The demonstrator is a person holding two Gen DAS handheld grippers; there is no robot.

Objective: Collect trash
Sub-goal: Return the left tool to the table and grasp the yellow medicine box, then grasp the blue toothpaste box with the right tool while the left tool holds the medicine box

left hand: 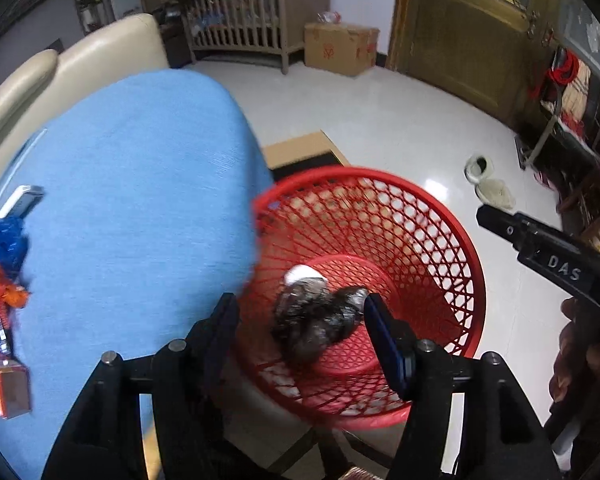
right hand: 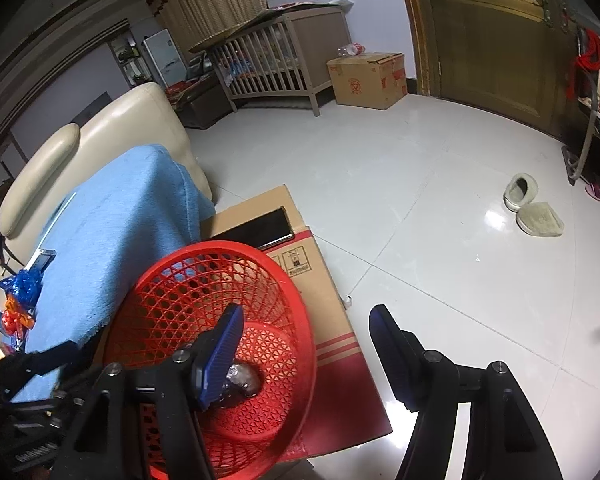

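Observation:
A red mesh basket (left hand: 440, 216) stands beside the blue-covered table (left hand: 140, 184). A dark crumpled wrapper (left hand: 320, 320) and a white scrap (left hand: 302, 272) lie on its bottom. My left gripper (left hand: 300, 312) is open above the basket, jaws either side of the wrapper, not touching it. Blue and orange wrappers (left hand: 2, 268) and a small orange box (left hand: 8, 384) lie at the table's left edge. My right gripper (right hand: 306, 322) is open and empty over the basket's (right hand: 160, 280) right rim. The wrapper (right hand: 242, 380) shows behind its left finger. The right gripper's finger (left hand: 540, 248) shows at right in the left view.
The basket sits on a flat cardboard box (right hand: 320, 300) with a dark phone-like slab (right hand: 260, 224) on it. A cream sofa (right hand: 112, 132) stands behind the table. Slippers (right hand: 536, 208) lie on the white tile floor. A crib (right hand: 268, 64) and carton (right hand: 368, 78) stand at the far wall.

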